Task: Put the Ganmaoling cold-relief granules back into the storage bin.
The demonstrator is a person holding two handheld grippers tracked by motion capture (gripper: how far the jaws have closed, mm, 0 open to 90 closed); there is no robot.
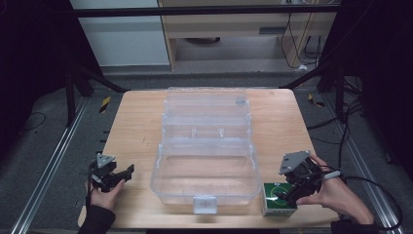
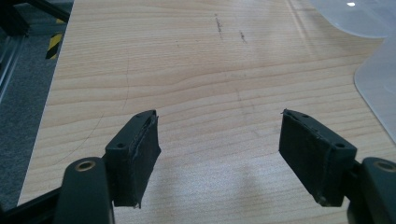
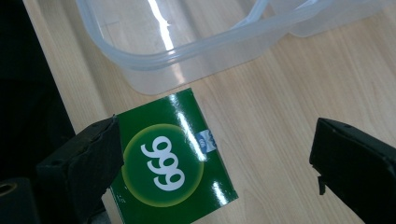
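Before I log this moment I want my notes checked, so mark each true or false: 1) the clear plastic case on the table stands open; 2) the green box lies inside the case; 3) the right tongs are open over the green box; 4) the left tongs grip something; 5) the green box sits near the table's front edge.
1) True: the clear plastic case stands open, lid back.
2) False: the green box lies on the table beside the case's right front corner.
3) True: the right tongs stand open above it, pads not pressing.
4) False: the left tongs are open over bare wood.
5) True.
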